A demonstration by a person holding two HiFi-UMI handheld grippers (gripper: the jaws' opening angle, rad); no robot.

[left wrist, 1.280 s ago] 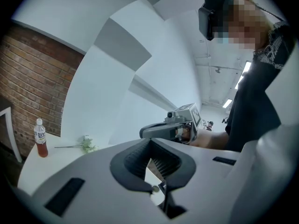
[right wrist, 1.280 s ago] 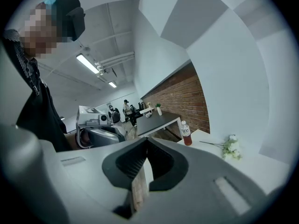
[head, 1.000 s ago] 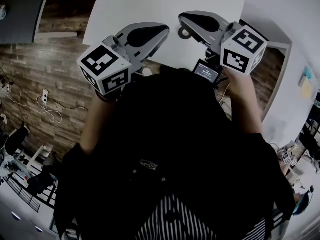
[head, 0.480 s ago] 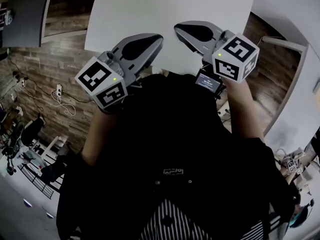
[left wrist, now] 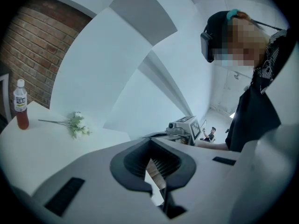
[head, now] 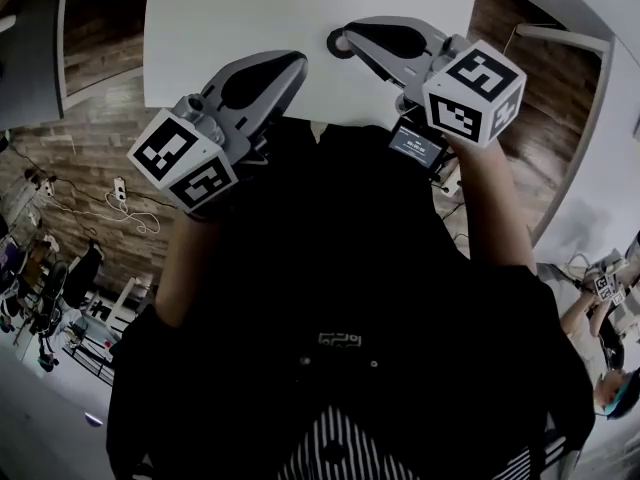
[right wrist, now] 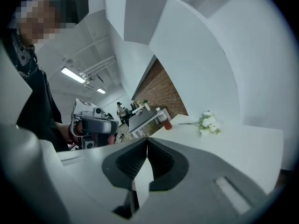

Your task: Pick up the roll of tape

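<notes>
Evidently nothing was picked up yet: left gripper point(head: 296, 61) and right gripper point(head: 352, 35) hovered at the counter's point(head: 250, 13) near edge, jaws clenched on nothing, what looked like the roll of tape point(head: 340, 45) lying beside the right one.

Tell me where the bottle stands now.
In the left gripper view, the bottle stands upright at the white table's far left, left of the white flowers.

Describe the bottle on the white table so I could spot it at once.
Find the white table by the brick wall. Near its far edge, left of the white flowers lying flat in the left gripper view, stands the bottle. It alone is upright: white cap, label, reddish-brown drink inside.
</notes>
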